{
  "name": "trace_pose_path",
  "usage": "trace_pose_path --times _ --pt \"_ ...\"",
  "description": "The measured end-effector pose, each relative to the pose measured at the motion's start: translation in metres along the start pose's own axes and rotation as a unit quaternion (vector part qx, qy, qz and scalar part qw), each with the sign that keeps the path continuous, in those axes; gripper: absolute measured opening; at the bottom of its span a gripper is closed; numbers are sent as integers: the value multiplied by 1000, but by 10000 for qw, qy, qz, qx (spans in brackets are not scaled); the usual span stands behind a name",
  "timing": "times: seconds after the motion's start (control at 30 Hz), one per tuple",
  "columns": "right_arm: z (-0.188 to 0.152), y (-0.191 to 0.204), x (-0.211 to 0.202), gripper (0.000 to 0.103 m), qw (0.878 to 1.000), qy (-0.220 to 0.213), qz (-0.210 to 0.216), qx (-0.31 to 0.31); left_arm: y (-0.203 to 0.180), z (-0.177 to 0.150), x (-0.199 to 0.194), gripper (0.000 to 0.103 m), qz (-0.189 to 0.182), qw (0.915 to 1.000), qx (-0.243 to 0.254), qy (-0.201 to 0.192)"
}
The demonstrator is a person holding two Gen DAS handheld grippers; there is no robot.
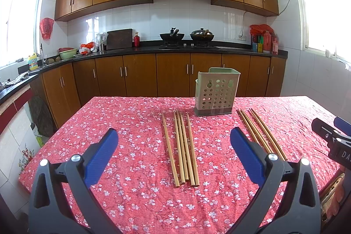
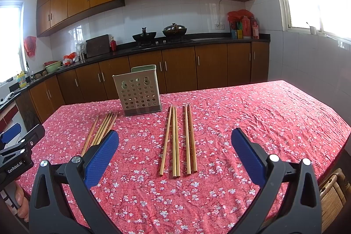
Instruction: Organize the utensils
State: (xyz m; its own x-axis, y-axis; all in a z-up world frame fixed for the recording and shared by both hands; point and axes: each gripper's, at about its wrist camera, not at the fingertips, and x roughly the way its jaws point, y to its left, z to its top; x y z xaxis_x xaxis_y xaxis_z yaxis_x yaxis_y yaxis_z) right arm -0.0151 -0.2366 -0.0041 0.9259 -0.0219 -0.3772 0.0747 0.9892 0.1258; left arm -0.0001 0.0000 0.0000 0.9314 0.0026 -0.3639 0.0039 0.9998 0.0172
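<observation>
- The perforated utensil holder stands upright at the far middle of the table, with its open top facing up. That suits dropping sticks in end first, and I use it as the landmark below.
- Left of the holder and nearer the cameras lies a group of 5 wooden chopsticks. They lie flat and roughly parallel, with 1 a little apart on the outer side.
- Right of the holder and nearer the cameras lies another group of 5 chopsticks, as 3 together and 2 just beside them.
- Both groups point lengthwise toward the holder. Probably this is so each gripper can close across a shaft and carry it forward with little turning.
- The left gripper hovers over the table on the near side of the left group. Its blue fingers are spread wide and hold nothing. The group sits between them in view, which looks like lining up for a pick.
- The right gripper hovers likewise, nearer than the right group. Its fingers are spread and empty, framing those sticks.
- Splitting the sticks to either side of the holder gives each hand its own share.
- No stick is visible inside the holder, so the sorting seems not yet begun.
- A slim round stick flat on wrinkled cloth may roll or slip from the pads.
</observation>
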Motion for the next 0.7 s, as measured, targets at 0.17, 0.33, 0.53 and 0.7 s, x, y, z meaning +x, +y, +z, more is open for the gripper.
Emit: trace_pose_path --times 0.17,0.33,0.53,0.7 --pt "0 0 0 101 10000 4 2 1 0 0 0 99 2 10000 -1 1" --pt "-1 0 1 101 10000 6 6 3 0 0 0 99 -1 10000 0 2" --pt "-2 0 1 101 10000 13 11 2 0 0 0 99 -1 10000 -2 6" --pt "-2 0 1 101 10000 16 10 8 0 0 0 99 -2 10000 0 7"
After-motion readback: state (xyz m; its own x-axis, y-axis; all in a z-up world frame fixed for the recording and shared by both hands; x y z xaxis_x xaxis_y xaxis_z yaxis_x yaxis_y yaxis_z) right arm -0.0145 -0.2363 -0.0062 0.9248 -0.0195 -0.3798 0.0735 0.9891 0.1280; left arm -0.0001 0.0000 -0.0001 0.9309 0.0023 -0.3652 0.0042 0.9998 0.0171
